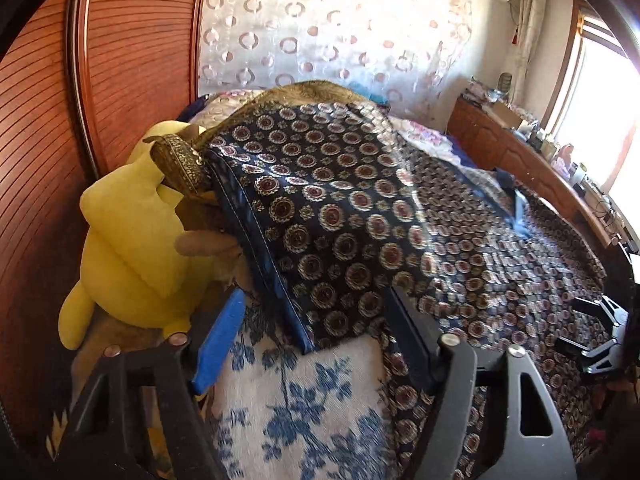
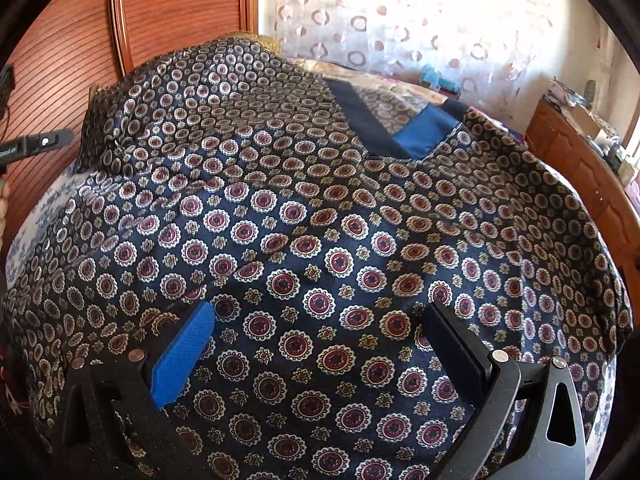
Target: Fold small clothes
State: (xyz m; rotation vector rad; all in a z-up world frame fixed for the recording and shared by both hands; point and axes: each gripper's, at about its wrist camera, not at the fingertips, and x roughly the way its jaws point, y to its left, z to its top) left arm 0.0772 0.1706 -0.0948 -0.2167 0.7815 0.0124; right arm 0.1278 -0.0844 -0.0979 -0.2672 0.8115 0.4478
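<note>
A dark navy garment with red and gold medallions (image 2: 320,240) lies spread on the bed, its blue lining (image 2: 424,132) showing at the far neck. In the left wrist view one flap of it (image 1: 320,216) drapes over a raised hump, its hemmed edge (image 1: 264,256) hanging between my fingers. My left gripper (image 1: 316,320) is open, jaws wide, low over the flap's lower corner. My right gripper (image 2: 316,344) is open, wide apart, just above the middle of the garment. The right gripper also shows at the left wrist view's right edge (image 1: 600,332).
A white bedcover with blue flowers (image 1: 304,408) lies under the garment. A yellow plush toy (image 1: 132,248) sits at the left against a wooden wardrobe (image 1: 60,120). A wooden footboard with a cluttered shelf (image 1: 532,160) runs along the right, below a bright window. A patterned curtain (image 2: 420,20) hangs behind.
</note>
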